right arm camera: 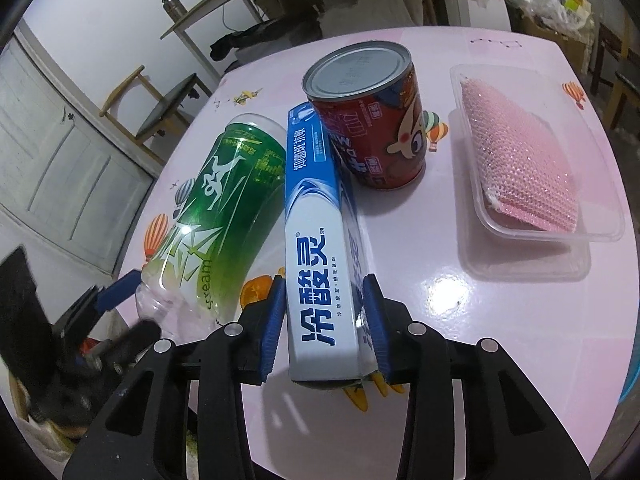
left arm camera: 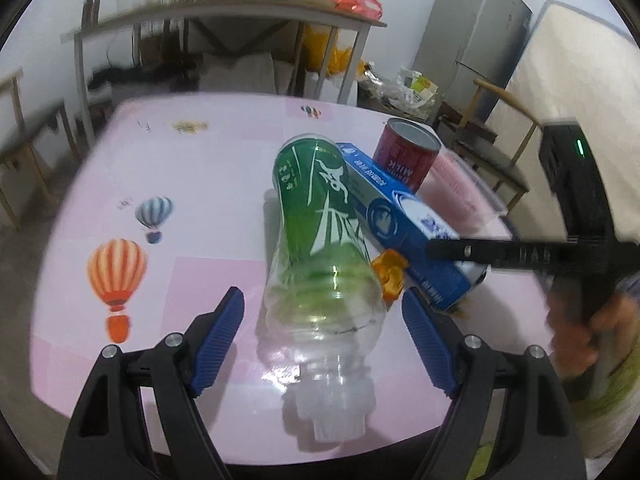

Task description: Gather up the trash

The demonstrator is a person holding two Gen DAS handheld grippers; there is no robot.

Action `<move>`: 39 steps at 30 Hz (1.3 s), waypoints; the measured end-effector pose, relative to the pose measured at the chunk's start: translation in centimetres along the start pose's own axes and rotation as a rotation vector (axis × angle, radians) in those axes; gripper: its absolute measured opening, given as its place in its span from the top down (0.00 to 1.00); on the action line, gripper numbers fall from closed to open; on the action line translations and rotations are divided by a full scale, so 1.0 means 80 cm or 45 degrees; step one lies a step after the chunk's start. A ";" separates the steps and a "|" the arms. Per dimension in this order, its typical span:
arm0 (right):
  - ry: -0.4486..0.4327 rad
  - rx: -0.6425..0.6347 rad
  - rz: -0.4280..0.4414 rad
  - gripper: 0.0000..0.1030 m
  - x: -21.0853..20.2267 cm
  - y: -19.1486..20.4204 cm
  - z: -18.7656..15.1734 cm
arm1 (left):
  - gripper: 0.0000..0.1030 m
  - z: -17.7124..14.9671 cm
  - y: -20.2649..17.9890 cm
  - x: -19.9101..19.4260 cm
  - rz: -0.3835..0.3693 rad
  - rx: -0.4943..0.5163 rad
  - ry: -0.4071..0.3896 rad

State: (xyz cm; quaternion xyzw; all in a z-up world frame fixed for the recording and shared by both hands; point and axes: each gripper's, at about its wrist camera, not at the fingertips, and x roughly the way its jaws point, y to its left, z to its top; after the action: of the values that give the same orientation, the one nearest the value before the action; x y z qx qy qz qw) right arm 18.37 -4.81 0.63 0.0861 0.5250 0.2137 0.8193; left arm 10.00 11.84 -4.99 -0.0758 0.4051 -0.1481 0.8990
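Observation:
An empty plastic bottle [left arm camera: 320, 248] with a green label lies on the pink table [left arm camera: 200, 184], neck toward me. My left gripper [left arm camera: 322, 304] is open, its blue pads on either side of the bottle's shoulder, apart from it. A blue toothpaste box [right arm camera: 320, 240] lies beside the bottle [right arm camera: 224, 200]. My right gripper [right arm camera: 324, 296] straddles the box's near end, both pads at or very near its sides; whether it grips is unclear. A red can [right arm camera: 372, 120] stands behind the box. A clear tray [right arm camera: 600, 236] holds a pink sponge [right arm camera: 520, 160] at the right.
The table's near edge is right below both grippers. Chairs [left arm camera: 500, 132] stand past the far right side, a shelf [left arm camera: 224, 20] and a fridge [left arm camera: 472, 40] further back. The left gripper shows at the left in the right wrist view [right arm camera: 116, 292].

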 end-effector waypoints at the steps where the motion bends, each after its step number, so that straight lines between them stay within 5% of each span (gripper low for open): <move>1: -0.001 0.001 0.001 0.63 0.000 0.000 -0.001 | 0.23 0.006 0.007 0.003 -0.029 -0.040 0.023; 8: -0.002 0.017 0.027 0.63 -0.002 -0.007 -0.002 | 0.23 0.032 0.044 0.042 -0.238 -0.231 0.242; 17: -0.006 0.031 0.022 0.62 -0.009 -0.020 -0.004 | 0.24 0.069 0.053 0.080 -0.254 -0.235 0.356; 24: -0.124 0.022 -0.023 0.50 -0.042 -0.008 -0.001 | 0.24 0.051 0.064 0.046 -0.260 -0.294 0.216; 28: -0.156 0.024 0.114 0.39 -0.063 0.013 0.006 | 0.24 0.021 0.079 0.013 -0.244 -0.333 0.087; 32: -0.064 -0.024 0.237 0.31 -0.043 0.058 0.019 | 0.24 -0.008 0.083 -0.006 -0.267 -0.348 0.036; 39: 0.188 0.028 0.193 0.28 0.045 0.108 0.041 | 0.24 -0.035 0.078 -0.012 -0.311 -0.331 0.032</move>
State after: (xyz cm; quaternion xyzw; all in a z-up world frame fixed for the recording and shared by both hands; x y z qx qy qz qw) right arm 20.39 4.78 2.25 0.1185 0.5783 0.2751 0.7588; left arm 8.53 17.98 -7.73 -0.2383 0.4198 -0.2036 0.8518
